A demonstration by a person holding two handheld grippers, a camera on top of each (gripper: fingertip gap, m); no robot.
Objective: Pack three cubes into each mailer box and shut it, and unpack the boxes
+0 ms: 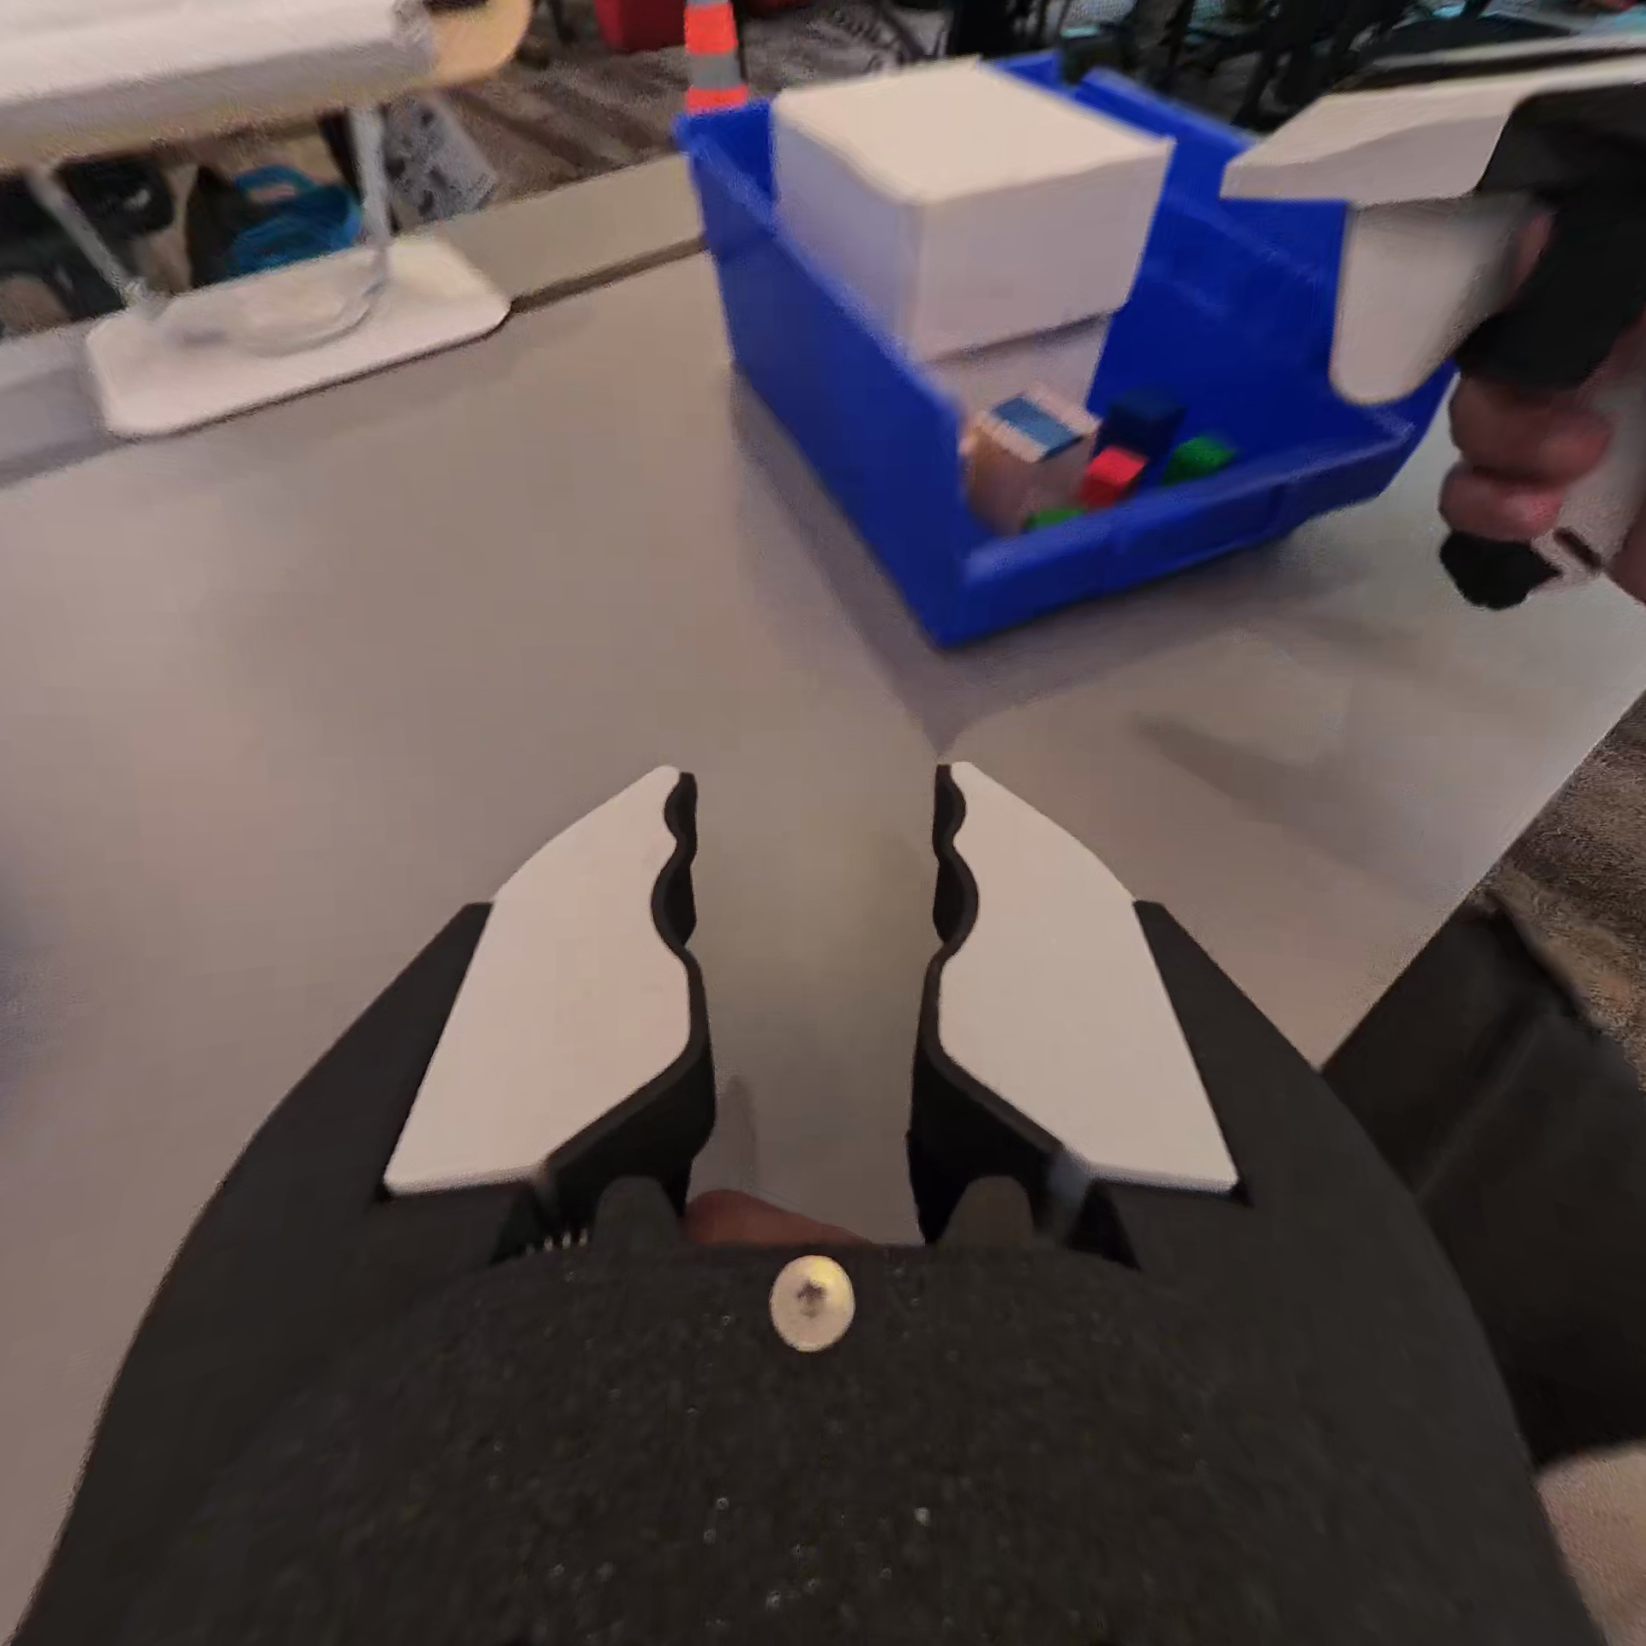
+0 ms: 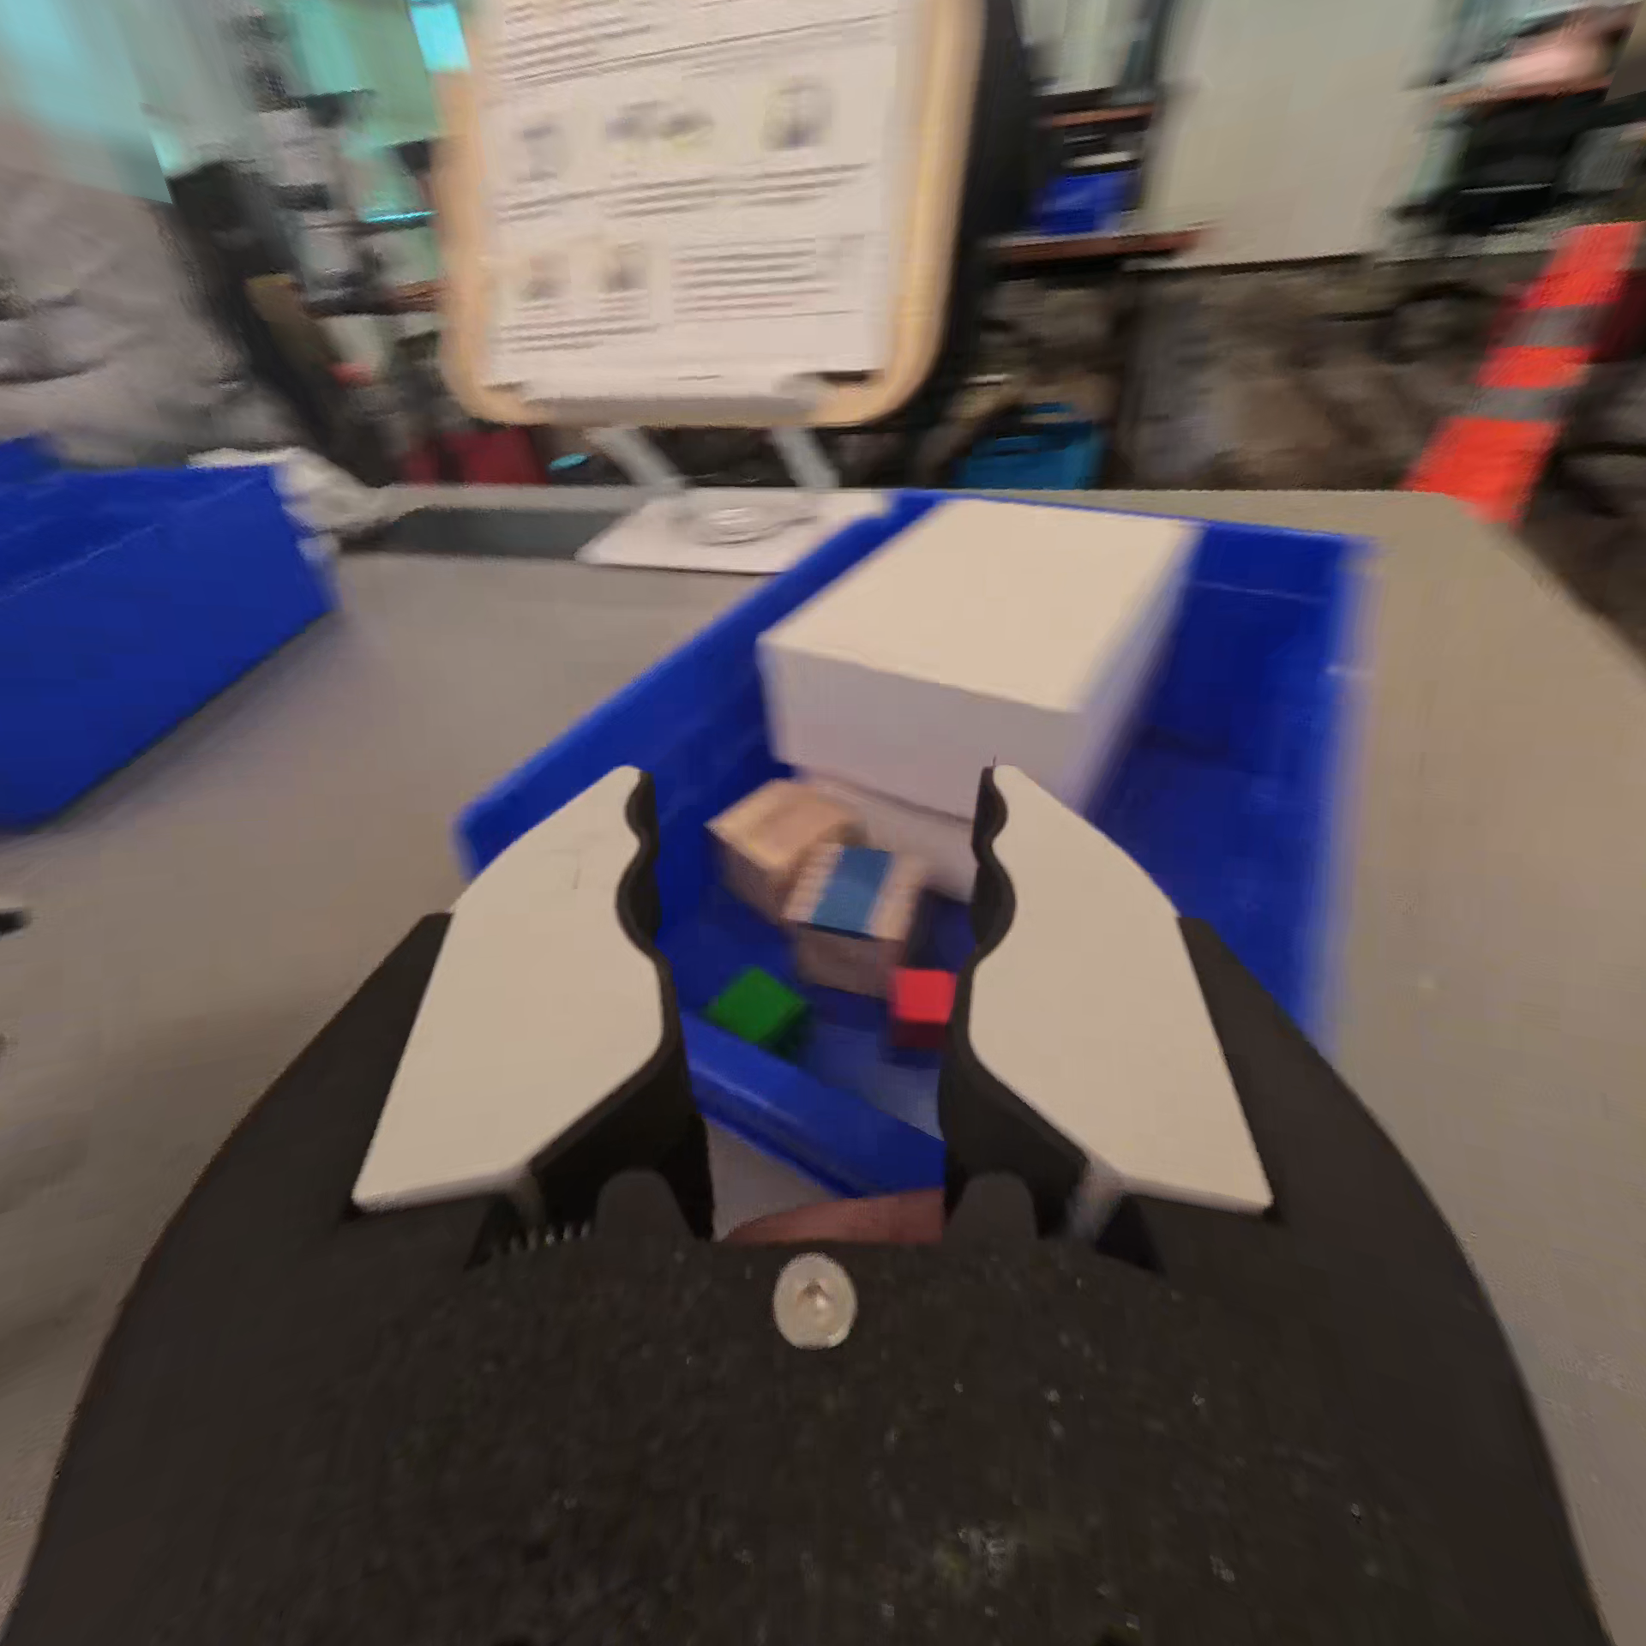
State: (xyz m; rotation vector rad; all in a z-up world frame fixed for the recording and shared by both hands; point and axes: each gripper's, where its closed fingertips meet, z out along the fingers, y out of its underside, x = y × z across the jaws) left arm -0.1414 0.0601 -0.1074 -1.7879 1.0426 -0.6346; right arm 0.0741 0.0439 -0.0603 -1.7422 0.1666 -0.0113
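- Sitting in the blue bin [image 2: 1247,802] on the grey table [image 1: 445,668]: closed white mailer box [image 2: 962,641], plain, stacked on a second white box [image 2: 900,815], far end of bin.
- Near end of bin: loose cubes, namely green cube [image 2: 757,1011], red cube [image 2: 922,1002], dark blue cube [image 1: 1144,419], plus a tan-and-blue block [image 2: 846,900].
- Left gripper [image 1: 815,779]: jaws apart, empty, over bare table.
- Right gripper [image 2: 815,784]: jaws apart, empty, aimed at the cubes.
- Frames are motion-blurred.
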